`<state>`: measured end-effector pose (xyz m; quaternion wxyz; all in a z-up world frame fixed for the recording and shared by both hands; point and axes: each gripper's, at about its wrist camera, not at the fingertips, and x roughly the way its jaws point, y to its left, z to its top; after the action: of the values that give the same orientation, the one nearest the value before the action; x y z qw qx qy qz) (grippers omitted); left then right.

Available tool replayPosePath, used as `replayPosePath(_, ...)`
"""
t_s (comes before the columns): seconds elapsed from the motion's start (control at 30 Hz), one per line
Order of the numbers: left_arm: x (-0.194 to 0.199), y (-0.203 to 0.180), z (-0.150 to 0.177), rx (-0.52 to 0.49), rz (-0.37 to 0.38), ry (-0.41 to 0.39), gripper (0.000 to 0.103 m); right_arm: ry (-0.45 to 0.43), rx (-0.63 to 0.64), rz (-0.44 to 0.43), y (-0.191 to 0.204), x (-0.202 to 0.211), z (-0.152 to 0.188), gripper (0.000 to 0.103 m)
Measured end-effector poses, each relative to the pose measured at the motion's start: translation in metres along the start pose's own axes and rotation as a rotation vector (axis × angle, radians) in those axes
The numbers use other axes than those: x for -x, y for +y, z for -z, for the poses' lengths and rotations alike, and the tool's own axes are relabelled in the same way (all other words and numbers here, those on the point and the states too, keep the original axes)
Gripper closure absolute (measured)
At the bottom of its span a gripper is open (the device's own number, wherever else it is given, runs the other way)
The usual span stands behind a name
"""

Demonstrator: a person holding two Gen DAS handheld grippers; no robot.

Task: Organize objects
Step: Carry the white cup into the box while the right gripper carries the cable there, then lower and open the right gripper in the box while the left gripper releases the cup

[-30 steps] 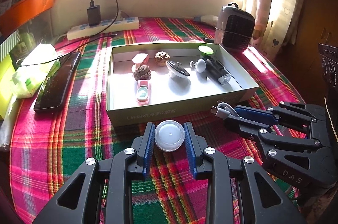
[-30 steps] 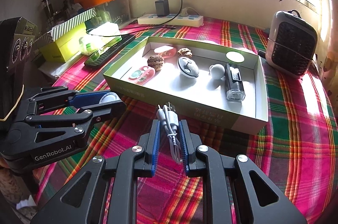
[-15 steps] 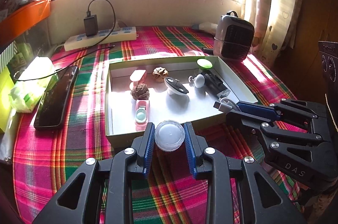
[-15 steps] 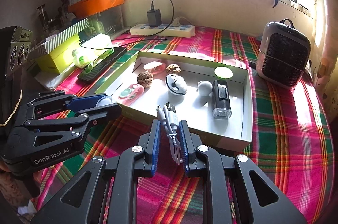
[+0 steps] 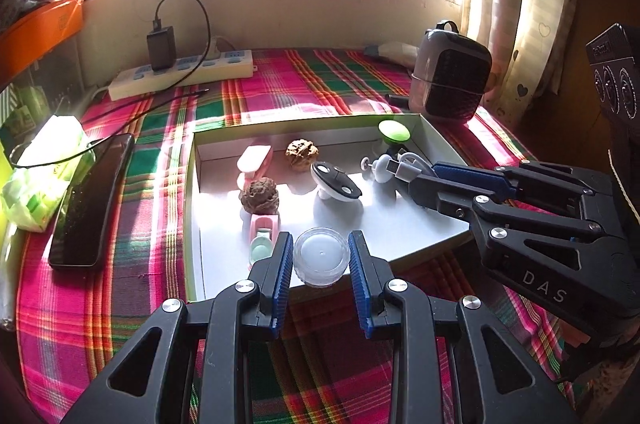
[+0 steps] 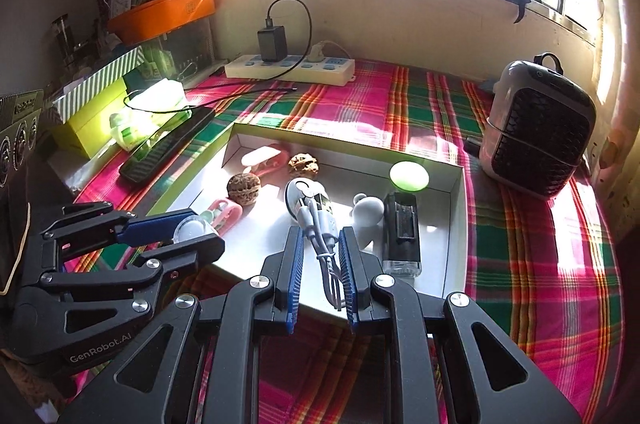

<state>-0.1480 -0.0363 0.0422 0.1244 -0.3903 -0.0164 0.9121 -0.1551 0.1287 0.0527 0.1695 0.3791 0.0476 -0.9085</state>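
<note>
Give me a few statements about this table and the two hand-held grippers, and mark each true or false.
1. The left hand-held gripper holds a small round clear container. True.
2. The right hand-held gripper is empty. False: it is shut on a coiled white cable.
3. Two walnuts lie in the shallow box. True.
4. The black phone lies inside the box. False: it lies on the plaid cloth, left of the box.
5. A black charger is plugged into the white power strip. True.
</note>
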Motion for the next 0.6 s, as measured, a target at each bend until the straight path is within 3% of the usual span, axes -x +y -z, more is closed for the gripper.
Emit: replayPosePath(0.6,-0.035,0.003,-0.012,-0.001,0.002,0.040,0.077,0.056,-0.008,0.016,-0.013,-0.048,-0.029,0.084)
